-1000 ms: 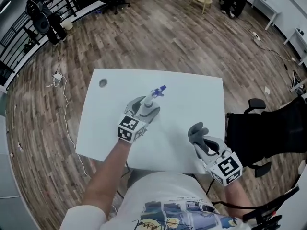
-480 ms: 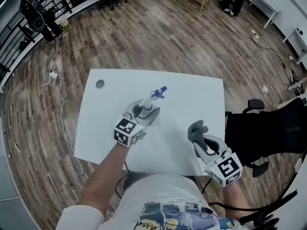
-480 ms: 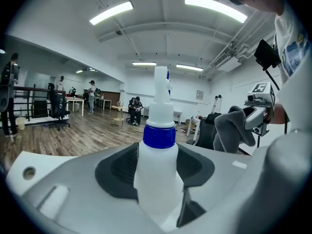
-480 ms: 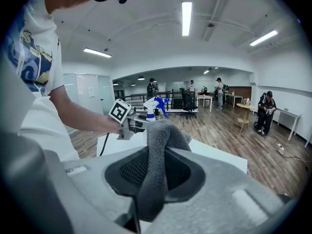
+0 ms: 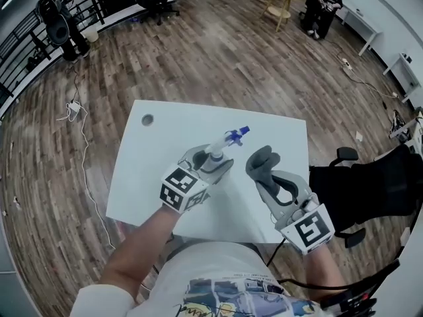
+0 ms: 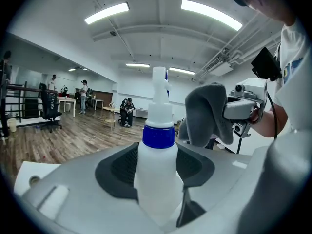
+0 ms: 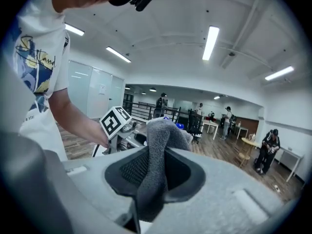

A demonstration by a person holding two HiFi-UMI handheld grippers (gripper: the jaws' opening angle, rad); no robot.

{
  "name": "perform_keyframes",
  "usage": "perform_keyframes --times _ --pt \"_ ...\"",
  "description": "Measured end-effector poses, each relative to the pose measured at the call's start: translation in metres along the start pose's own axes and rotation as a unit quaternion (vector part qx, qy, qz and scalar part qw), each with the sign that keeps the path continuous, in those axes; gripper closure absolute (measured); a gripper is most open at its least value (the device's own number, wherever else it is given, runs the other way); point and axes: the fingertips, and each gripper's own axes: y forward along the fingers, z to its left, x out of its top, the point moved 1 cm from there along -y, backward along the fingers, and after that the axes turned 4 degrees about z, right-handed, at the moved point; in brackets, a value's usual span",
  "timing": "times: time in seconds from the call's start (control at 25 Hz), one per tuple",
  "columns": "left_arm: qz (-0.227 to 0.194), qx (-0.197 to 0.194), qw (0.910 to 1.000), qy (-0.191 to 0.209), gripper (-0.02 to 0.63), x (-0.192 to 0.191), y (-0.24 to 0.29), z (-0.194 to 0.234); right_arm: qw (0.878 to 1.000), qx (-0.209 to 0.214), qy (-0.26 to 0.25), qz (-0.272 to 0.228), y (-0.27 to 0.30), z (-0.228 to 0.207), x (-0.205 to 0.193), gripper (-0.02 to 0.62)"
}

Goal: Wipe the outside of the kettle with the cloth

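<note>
My left hand-held gripper (image 6: pixel 156 179) has just been closing and pinches a white spray bottle (image 6: pixel 158 135) by its body, over the white surface (image 5: pixel 142 170). My right hand-held gripper (image 7: pixel 155 174) is clamped on the grey cloth (image 7: pixel 163 128), which bunches up past the jaws. No kettle shows in any view, so there is nothing to wipe yet. I'd worry about the smooth bottle slipping, or the loose cloth snagging its nozzle, since the two are held near each other.
</note>
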Motion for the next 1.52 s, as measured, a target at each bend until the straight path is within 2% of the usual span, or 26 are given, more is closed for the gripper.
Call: perform_keyframes --times 0.12,0.36,0.6,0.84,1.04,1.2,1.32,1.52 --pt "-0.001 -0.005 1.0000 0.002 0.390 0.006 -0.011 -0.012 0.999 0.007 -0.037 -0.014 0.006 0.020 0.030 0.518" --pt "0.012 -0.021 0.9997 0.000 0.390 0.000 -0.035 -0.031 0.993 0.022 -0.117 0.014 0.034 0.068 0.059 0.518" --pt "0.009 -0.029 0.9995 0.003 0.390 -0.008 -0.055 -0.034 0.992 0.000 -0.126 0.012 0.042 0.071 0.065 0.518" --pt "0.009 -0.034 0.9994 -0.005 0.391 -0.011 -0.069 -0.024 0.996 -0.036 -0.083 -0.017 0.036 0.053 0.068 0.518" --pt "0.013 -0.033 0.9993 -0.006 0.391 -0.014 -0.075 -0.013 0.995 -0.072 -0.067 -0.018 0.033 0.039 0.065 0.518" --pt "0.007 -0.038 0.9992 -0.011 0.390 -0.009 -0.076 -0.011 0.995 -0.085 -0.052 -0.016 0.027 0.031 0.056 0.518" --pt "-0.005 -0.042 0.9990 -0.018 0.390 0.001 -0.078 -0.008 0.996 -0.084 -0.024 -0.016 0.028 0.028 0.047 0.518" --pt "-0.025 -0.055 0.9979 -0.022 0.390 0.018 -0.077 -0.010 0.997 -0.050 0.052 -0.012 0.040 0.034 0.024 0.518"
